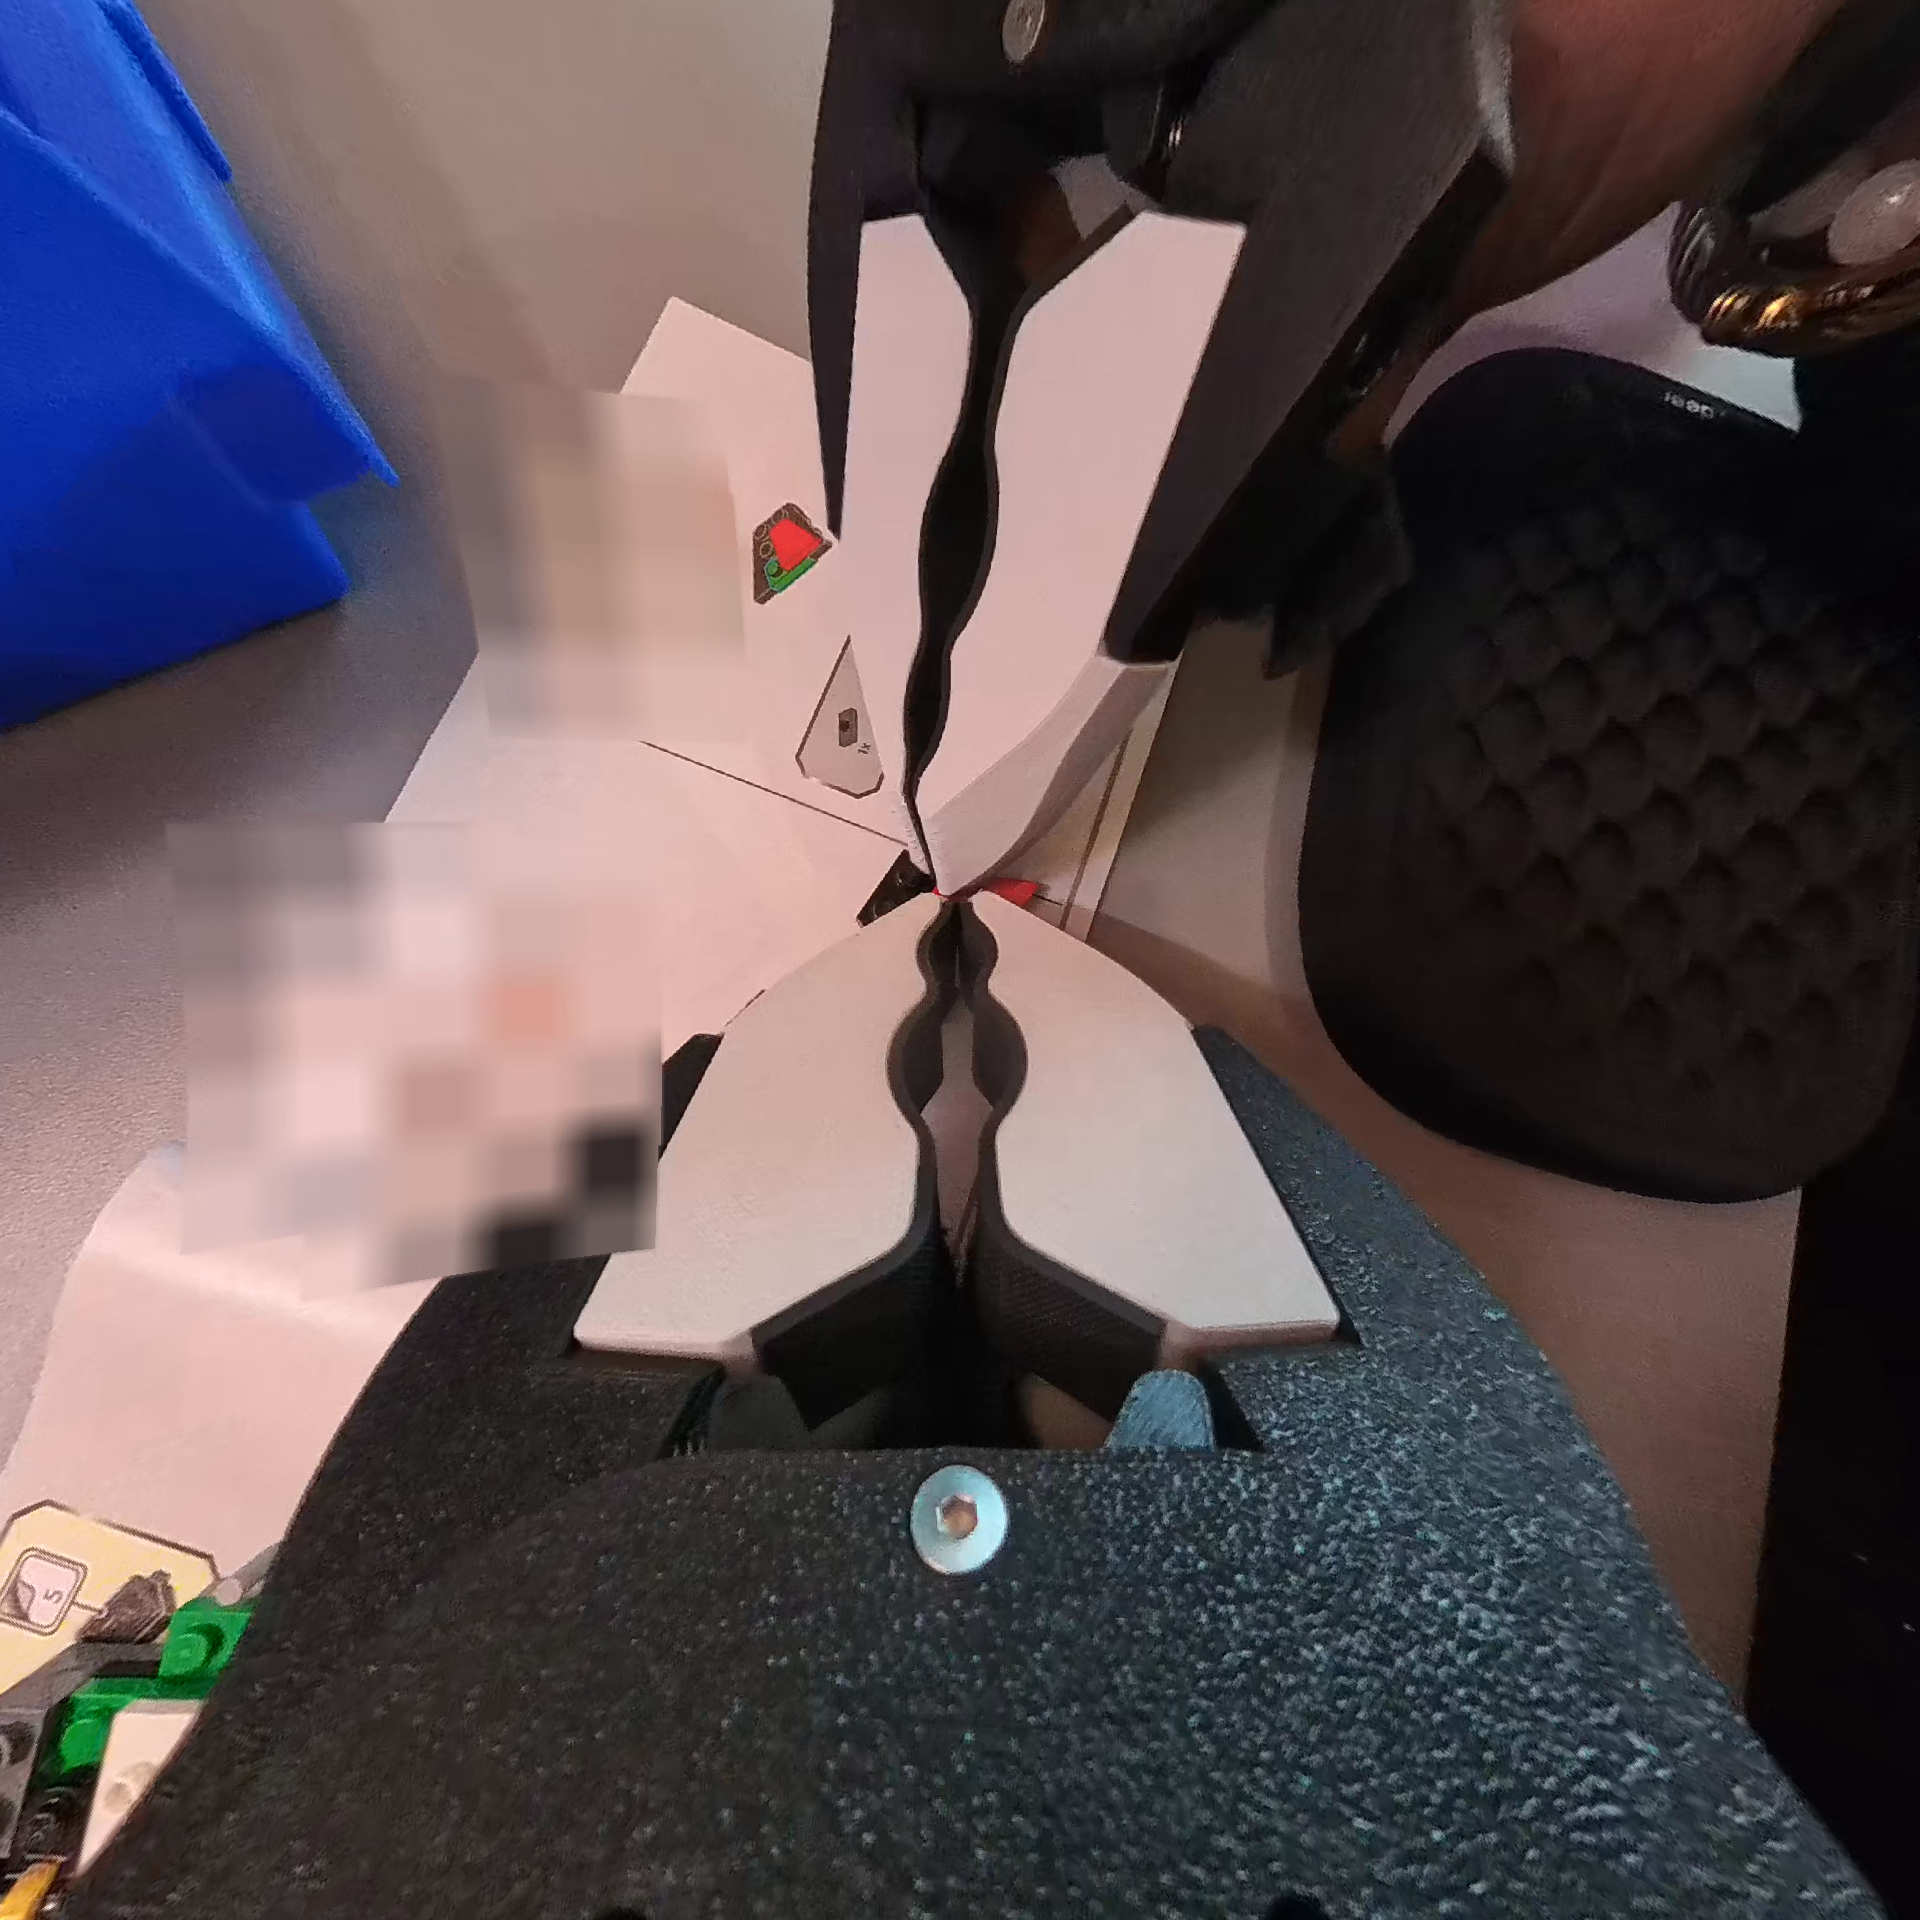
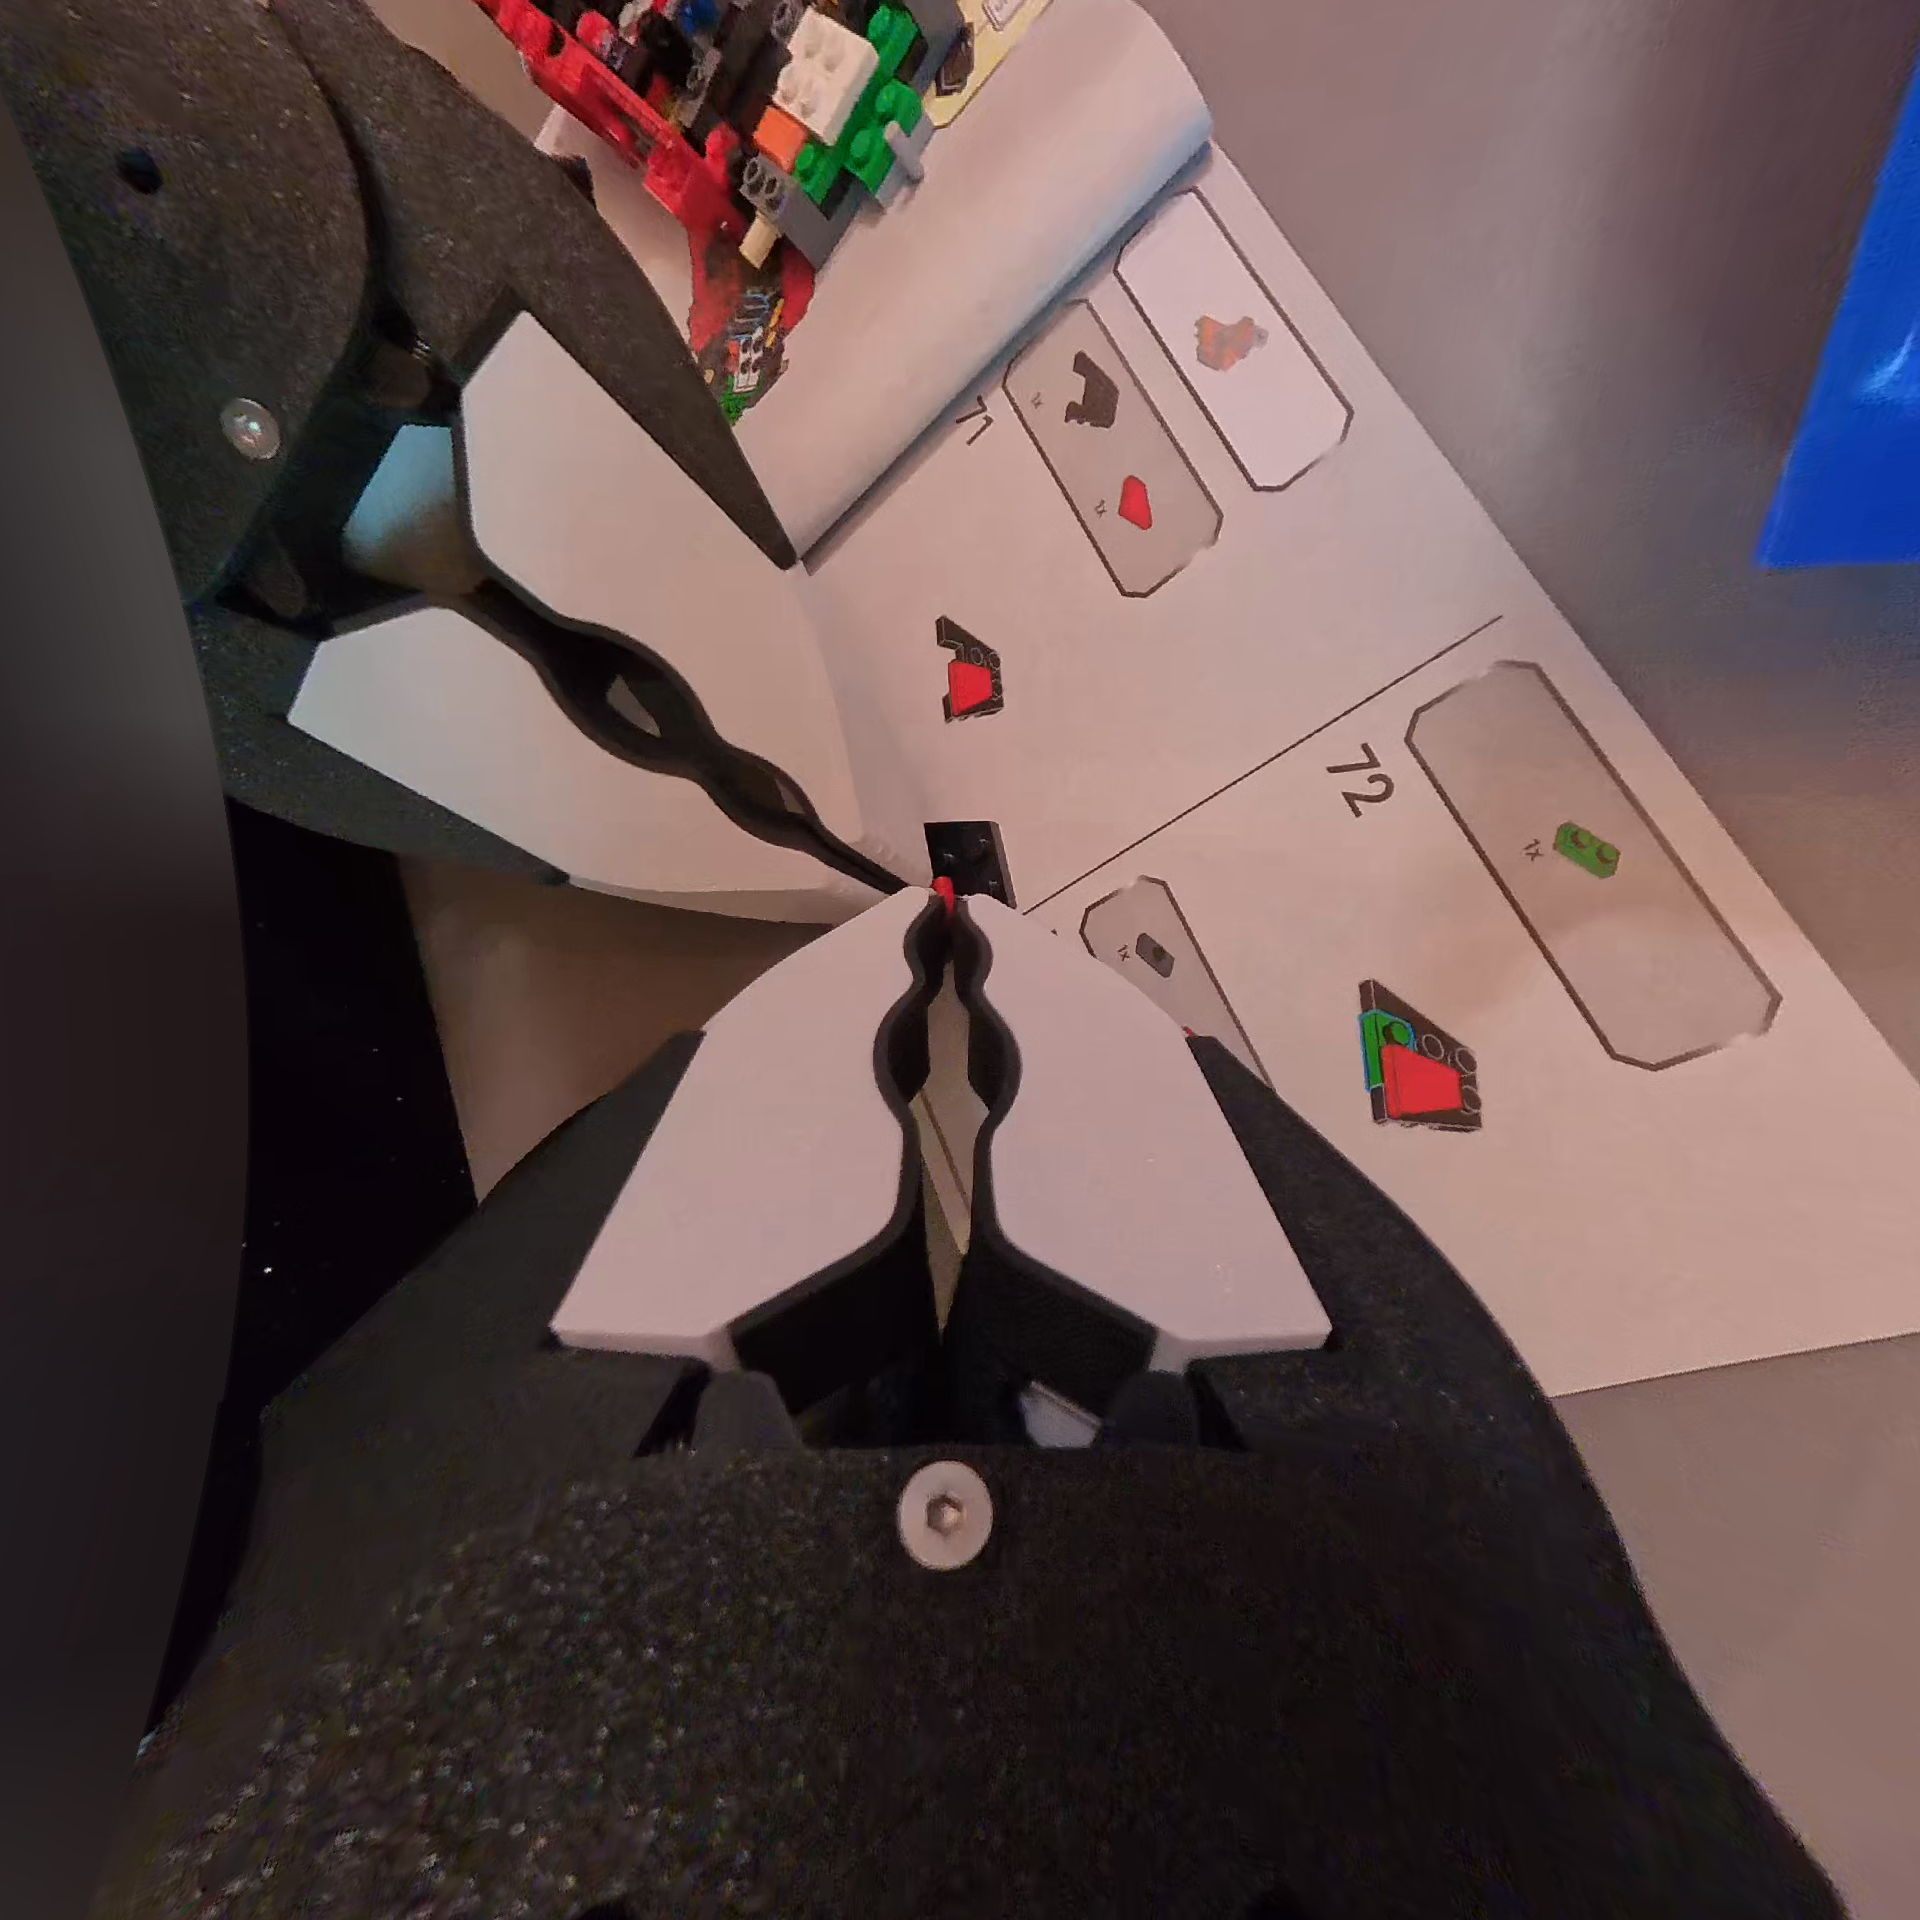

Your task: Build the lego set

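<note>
My left gripper (image 1: 951, 906) is shut, and its tips meet a small black plate (image 1: 894, 883) held just above the open instruction booklet (image 1: 727, 831). My right gripper (image 2: 943, 902) is shut on a small red piece (image 2: 943, 888), pressed against the black plate (image 2: 971, 857). In the left wrist view the right gripper (image 1: 925, 844) comes down from above, tip to tip with mine, with the red piece (image 1: 1010, 890) beside the tips. In the right wrist view the left gripper (image 2: 899, 881) comes in from the left. Which studs the red piece meets is hidden.
The part-built model (image 2: 790, 125) of red, green, white and black bricks stands on the booklet (image 2: 1299, 675), and also shows in the left wrist view (image 1: 114, 1704). A blue bin (image 1: 156, 416) stands at the back. A black mesh chair (image 1: 1610, 779) is beside the table edge.
</note>
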`<state>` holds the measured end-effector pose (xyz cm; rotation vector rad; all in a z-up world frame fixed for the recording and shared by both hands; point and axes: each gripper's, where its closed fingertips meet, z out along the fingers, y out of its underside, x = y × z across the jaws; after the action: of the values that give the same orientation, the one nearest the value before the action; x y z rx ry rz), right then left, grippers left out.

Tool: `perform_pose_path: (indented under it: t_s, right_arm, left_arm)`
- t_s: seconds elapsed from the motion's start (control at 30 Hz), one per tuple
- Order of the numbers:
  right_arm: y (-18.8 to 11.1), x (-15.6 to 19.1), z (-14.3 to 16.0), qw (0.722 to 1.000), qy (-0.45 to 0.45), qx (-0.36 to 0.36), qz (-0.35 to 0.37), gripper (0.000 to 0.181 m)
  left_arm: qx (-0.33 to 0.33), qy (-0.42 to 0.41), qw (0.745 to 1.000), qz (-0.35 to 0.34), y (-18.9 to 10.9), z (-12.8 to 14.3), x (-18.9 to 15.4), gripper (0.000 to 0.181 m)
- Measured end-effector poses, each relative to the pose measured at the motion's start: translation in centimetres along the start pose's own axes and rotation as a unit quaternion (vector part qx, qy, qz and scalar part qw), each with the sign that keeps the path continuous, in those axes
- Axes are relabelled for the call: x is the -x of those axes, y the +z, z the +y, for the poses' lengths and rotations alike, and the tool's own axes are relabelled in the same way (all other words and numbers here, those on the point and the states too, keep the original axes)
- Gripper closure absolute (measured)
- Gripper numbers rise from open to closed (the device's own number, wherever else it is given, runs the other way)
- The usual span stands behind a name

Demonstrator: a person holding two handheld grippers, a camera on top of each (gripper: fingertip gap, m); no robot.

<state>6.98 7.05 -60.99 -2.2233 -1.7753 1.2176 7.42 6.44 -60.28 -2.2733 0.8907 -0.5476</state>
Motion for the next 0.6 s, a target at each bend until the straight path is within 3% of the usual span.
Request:
perform_pose_path:
  t_s: [0.03,0.1,0.13,0.3,0.5,0.6]
  right_arm:
    - [0.0,0.0,0.0,1.0,0.003,0.004,0.002,0.179]
    - [0.1,0.0,0.0,1.0,0.004,0.007,0.006,0.179]
    - [-0.1,-1.2,-0.1,0.999,0.003,0.007,0.049,0.179]
    - [-0.2,-1.1,0.0,0.993,-0.071,0.011,0.09,0.18]
    - [-0.5,-1.1,-0.2,0.993,-0.077,-0.041,0.081,0.18]
    - [-1.6,-0.7,-0.2,0.991,-0.08,-0.064,0.083,0.176]
  left_arm:
    - [0.005,0.0,1.0,0.0,0.0,-0.1,0.0,0.181]
    - [0.016,0.002,1.0,-0.003,0.0,-0.1,0.1,0.181]
    - [0.02,0.004,1.0,-0.011,0.0,-0.1,0.3,0.181]
    - [0.008,0.023,1.0,-0.014,0.5,-0.4,0.4,0.181]
    - [-0.007,0.031,0.999,-0.032,0.6,-0.7,0.9,0.181]
    - [-0.056,-0.006,0.998,-0.023,-1.0,-1.8,1.2,0.181]
